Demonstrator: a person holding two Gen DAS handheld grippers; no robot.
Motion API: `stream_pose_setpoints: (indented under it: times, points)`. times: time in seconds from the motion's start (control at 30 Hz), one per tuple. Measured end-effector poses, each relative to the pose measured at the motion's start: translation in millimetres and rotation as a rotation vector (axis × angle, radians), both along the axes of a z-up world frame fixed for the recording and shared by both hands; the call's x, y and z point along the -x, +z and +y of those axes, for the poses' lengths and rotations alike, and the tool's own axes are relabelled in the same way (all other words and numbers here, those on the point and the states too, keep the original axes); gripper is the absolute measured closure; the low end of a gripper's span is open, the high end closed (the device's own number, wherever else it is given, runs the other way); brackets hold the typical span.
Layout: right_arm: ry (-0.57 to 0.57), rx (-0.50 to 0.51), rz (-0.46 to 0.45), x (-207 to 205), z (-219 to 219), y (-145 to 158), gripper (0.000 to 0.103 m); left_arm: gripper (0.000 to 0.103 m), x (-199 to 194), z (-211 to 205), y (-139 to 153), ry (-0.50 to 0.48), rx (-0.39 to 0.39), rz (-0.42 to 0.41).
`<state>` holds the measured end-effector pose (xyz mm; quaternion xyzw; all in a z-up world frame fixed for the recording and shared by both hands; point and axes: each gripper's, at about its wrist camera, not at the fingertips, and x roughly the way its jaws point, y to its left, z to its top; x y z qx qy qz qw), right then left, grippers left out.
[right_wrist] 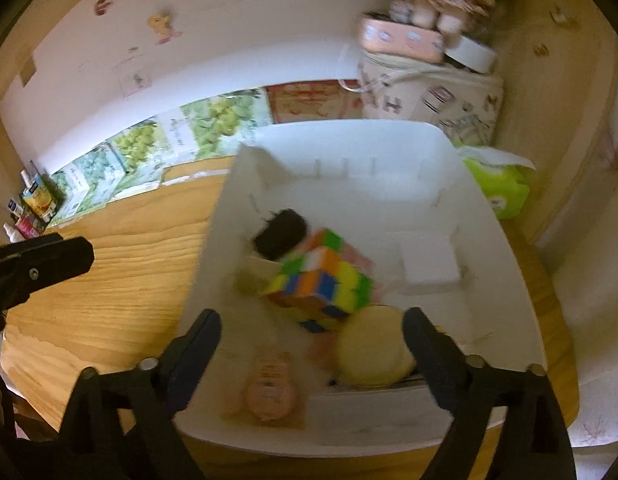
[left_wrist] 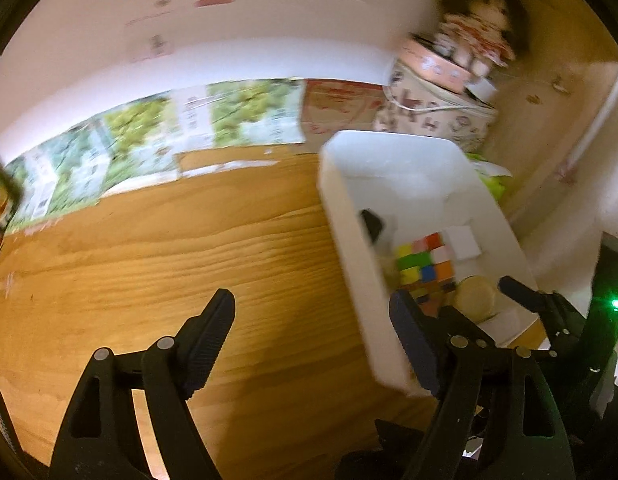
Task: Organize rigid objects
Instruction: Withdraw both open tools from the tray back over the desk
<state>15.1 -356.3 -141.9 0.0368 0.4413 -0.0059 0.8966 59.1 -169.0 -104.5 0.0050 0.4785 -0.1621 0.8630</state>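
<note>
Right wrist: open right claw (right_wrist: 311, 340) above cube (right_wrist: 321, 284).

Colourful cube (right_wrist: 321, 280), tilted, seemingly inside white bin (right_wrist: 505, 248)

Black plastic tongs (right_wrist: 312, 340), seemingly ribbed pads, silver rivets.

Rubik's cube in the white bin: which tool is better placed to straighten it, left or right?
Right, probably. The right tool is open over the white bin, with the Rubik's cube just ahead of it. The left tool, also open, straddles the bin's side wall, mostly over the table.
</note>
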Motion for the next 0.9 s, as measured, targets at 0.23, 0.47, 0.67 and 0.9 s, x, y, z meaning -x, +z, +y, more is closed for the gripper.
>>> stream_pose_setpoints:
  times: [0.23,0.47,0.67,0.9]
  points:
    - [0.039,0.008,-0.014,6,80,5,0.001,0.021,11,85,-8,0.093,-0.009,0.042]
    - [0.121,-0.003,0.031,23,159,-6,0.001,0.021,20,168,-25,0.189,-0.011,0.106]
    - [0.200,0.037,0.032,38,207,-7,0.001,0.021,30,222,-46,0.318,0.033,0.207]
    - [0.243,0.035,0.033,50,221,1,0.001,0.021,47,240,-53,0.377,0.034,0.231]
